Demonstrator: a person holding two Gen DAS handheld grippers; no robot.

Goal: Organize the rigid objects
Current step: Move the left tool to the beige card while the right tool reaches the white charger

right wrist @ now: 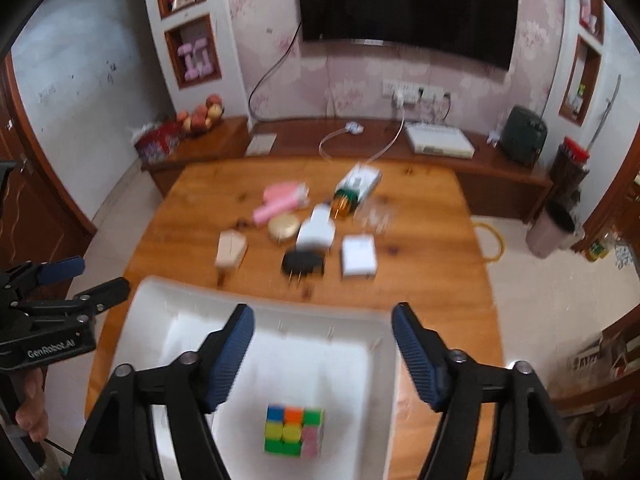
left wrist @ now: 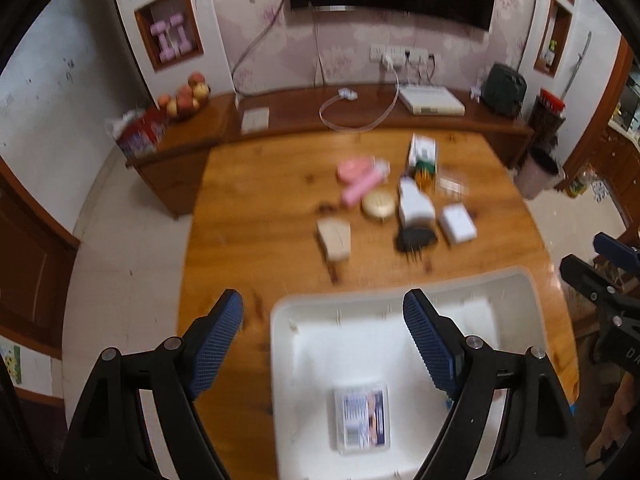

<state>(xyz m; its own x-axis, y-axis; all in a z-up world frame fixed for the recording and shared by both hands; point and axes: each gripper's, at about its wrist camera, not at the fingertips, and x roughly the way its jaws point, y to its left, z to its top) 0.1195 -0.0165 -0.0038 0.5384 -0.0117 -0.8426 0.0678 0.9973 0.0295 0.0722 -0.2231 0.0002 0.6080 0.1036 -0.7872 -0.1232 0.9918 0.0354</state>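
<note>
My left gripper hangs open above the near end of a white bin, with nothing between its fingers. A clear flat case with a printed card lies on the bin floor below it. My right gripper is open and empty too, over the same bin, where a colour cube rests. Beyond the bin, on the wooden table, lie a beige box, a black plug, a white square box, a white bottle, a gold round compact and pink items.
A green-capped bottle and a white carton lie at the table's far side. Behind stands a low wooden cabinet with a fruit bowl and a white device. A pink waste bin stands on the floor, right.
</note>
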